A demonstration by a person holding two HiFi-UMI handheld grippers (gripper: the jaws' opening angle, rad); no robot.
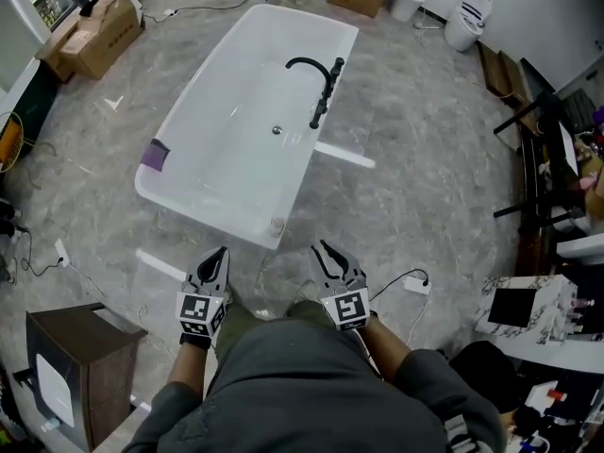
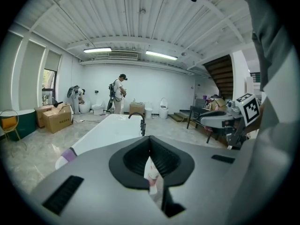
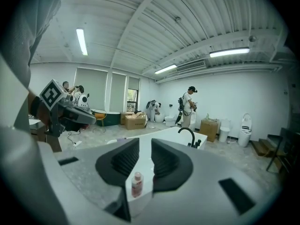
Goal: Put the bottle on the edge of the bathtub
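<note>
Well, spotted the small bottle (image 1: 276, 225) upright on the bathtub (image 1: 226, 83) rim's near corner. Looks light, tippy, maybe slick; best pinched mid-body. Keeping right gripper (image 1: 324, 250) narrowly apart, left gripper (image 1: 219, 253) closed, both empty.

The small clear plastic bottle (image 1: 276, 225) stands on the near edge of the white freestanding bathtub (image 1: 179, 202), which sits on the grey stone-patterned floor (image 1: 406, 187). A black curved metal faucet (image 1: 321, 85) rises at the tub's right rim. Brown cardboard boxes (image 1: 94, 34) lie beyond it to the left.
</note>
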